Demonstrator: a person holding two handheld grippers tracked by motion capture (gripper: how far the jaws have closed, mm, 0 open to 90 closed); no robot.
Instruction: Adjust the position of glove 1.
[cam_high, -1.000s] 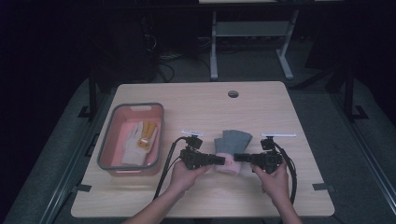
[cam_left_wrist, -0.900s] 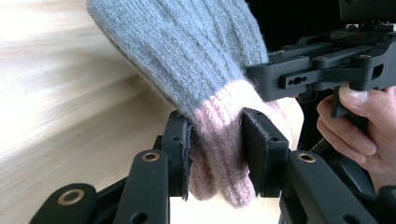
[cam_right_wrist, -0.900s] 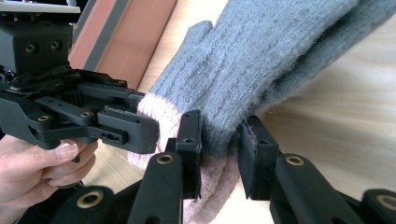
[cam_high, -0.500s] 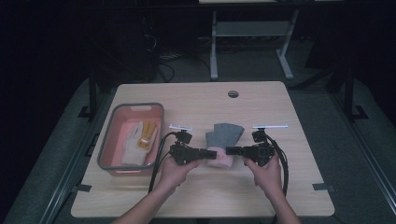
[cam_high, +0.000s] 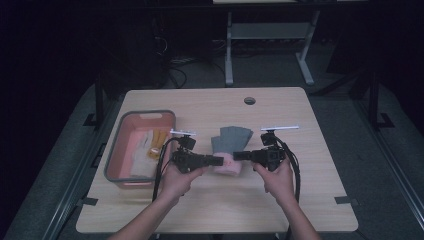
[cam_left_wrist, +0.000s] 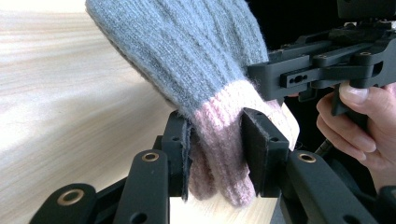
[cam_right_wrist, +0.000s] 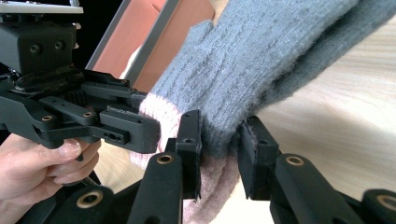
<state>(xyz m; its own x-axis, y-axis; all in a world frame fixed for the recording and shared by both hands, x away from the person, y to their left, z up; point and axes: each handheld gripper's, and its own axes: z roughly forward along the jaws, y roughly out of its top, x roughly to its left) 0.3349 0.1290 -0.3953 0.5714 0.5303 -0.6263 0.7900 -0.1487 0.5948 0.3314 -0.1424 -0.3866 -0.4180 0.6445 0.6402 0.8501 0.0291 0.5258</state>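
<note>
i see a pink tray on the wooden table; pale and orange-yellow gloves lie inside it

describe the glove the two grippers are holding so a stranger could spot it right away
On the wooden table, right of the pink bin, a knitted glove hangs between the left gripper and the right gripper, both clamped on its cuff. It is grey with a pink cuff, unlike the pale gloves in the bin.

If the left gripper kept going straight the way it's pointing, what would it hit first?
Probably the right gripper. The left gripper points across the table at it, both clamped on the pink cuff of the grey glove between them; depth is hard to judge.
</note>
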